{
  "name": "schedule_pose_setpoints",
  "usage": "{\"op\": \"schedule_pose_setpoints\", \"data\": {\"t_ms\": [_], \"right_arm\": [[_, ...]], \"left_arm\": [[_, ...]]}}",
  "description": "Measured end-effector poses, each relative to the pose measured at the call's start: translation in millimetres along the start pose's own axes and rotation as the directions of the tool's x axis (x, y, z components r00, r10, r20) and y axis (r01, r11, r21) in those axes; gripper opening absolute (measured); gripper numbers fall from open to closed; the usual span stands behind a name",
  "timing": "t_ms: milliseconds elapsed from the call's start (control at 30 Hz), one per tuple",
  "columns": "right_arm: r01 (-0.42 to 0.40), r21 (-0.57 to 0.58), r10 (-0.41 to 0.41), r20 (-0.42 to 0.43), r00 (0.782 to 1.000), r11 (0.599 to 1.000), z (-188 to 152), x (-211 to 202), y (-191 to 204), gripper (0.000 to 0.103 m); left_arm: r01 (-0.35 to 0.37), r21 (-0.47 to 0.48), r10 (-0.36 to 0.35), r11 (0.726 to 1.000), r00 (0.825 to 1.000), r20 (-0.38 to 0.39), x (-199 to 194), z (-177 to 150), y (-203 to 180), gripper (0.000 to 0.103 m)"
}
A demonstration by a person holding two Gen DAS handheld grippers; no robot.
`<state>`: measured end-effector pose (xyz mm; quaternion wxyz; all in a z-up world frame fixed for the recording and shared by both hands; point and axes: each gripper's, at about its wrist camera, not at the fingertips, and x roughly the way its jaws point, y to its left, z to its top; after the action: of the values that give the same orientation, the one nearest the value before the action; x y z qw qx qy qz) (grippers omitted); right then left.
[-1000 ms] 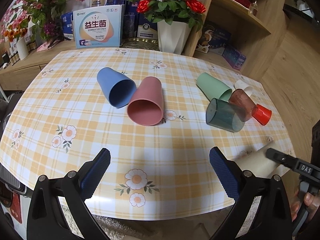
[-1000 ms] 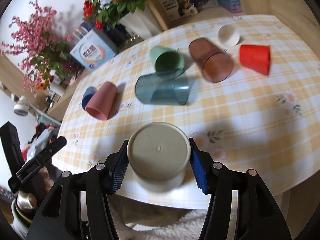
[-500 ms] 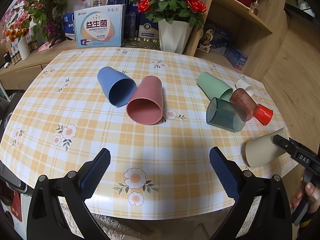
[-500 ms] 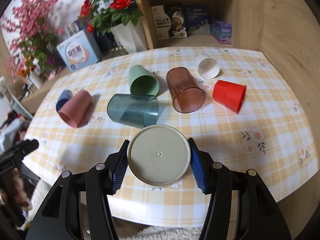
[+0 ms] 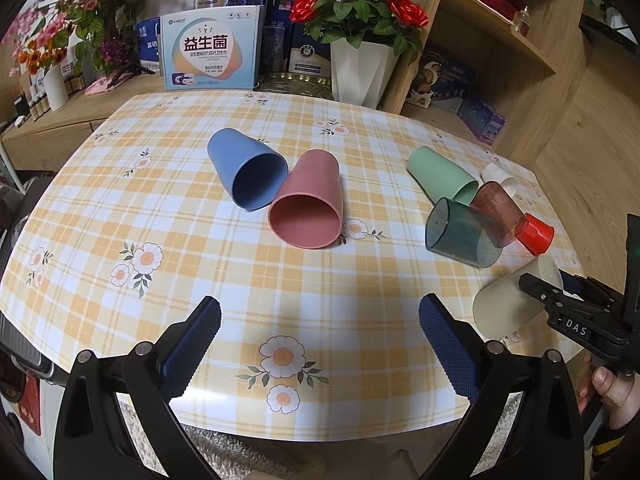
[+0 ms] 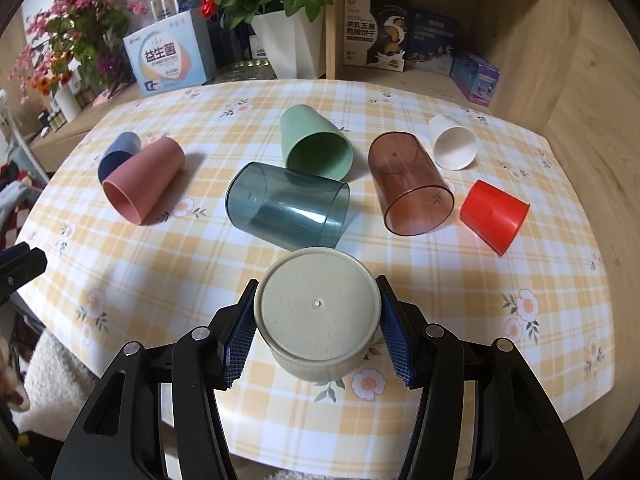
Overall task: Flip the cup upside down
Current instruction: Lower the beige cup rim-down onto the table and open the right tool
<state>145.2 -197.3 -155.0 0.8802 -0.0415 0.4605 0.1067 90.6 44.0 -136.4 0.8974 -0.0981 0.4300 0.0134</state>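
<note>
Seven cups lie toppled beyond the beige cup [image 6: 316,312] pinched in the right tool [image 6: 316,326], apparently base-up; left tool [image 5: 320,340] spread.

We see a table [image 6: 520,248] covered by a yellow plaid cloth printed with daisies. Seven cups lie on their sides on it: a blue cup [image 5: 246,174] touching a pink cup [image 5: 310,210] toward the left; a green cup [image 6: 314,148], a dark teal transparent cup [image 6: 286,210], a brown transparent cup [image 6: 408,188], a small white cup [image 6: 454,146] and a red cup [image 6: 494,214] clustered toward the right. Behind the table we see a white vase of red roses [image 5: 362,70], a pale blue box with Chinese lettering [image 5: 208,50], pink blossoms [image 6: 72,24] and a wooden shelf [image 6: 440,76] holding packaged boxes.
</note>
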Motion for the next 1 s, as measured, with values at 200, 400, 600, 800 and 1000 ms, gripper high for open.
{"op": "schedule_pose_setpoints", "data": {"t_ms": [200,400,600,800,1000], "right_arm": [[0.002,-0.005,-0.002,-0.002,1.0,1.0,1,1,1,0.055],[-0.001,0.012,0.001,-0.012,1.0,1.0,3,2,2,0.055],[-0.026,0.045,0.026,-0.006,1.0,0.999,5,-5,-1,0.056],[-0.083,0.08,0.077,0.073,0.994,0.993,13,-42,-4,0.07],[-0.123,0.073,0.106,0.197,0.975,0.99,18,-104,1,0.088]], "left_arm": [[-0.002,-0.005,0.002,1.0,1.0,0.0,0,0,2,0.097],[-0.009,0.003,0.009,1.0,1.0,0.016,-4,3,1,0.097],[-0.022,0.024,0.021,0.999,0.999,0.044,-16,9,-3,0.097],[-0.017,0.07,0.01,0.997,0.995,0.099,-42,21,-15,0.097],[-0.009,0.129,-0.019,0.992,0.977,0.212,-89,34,-30,0.097]]}}
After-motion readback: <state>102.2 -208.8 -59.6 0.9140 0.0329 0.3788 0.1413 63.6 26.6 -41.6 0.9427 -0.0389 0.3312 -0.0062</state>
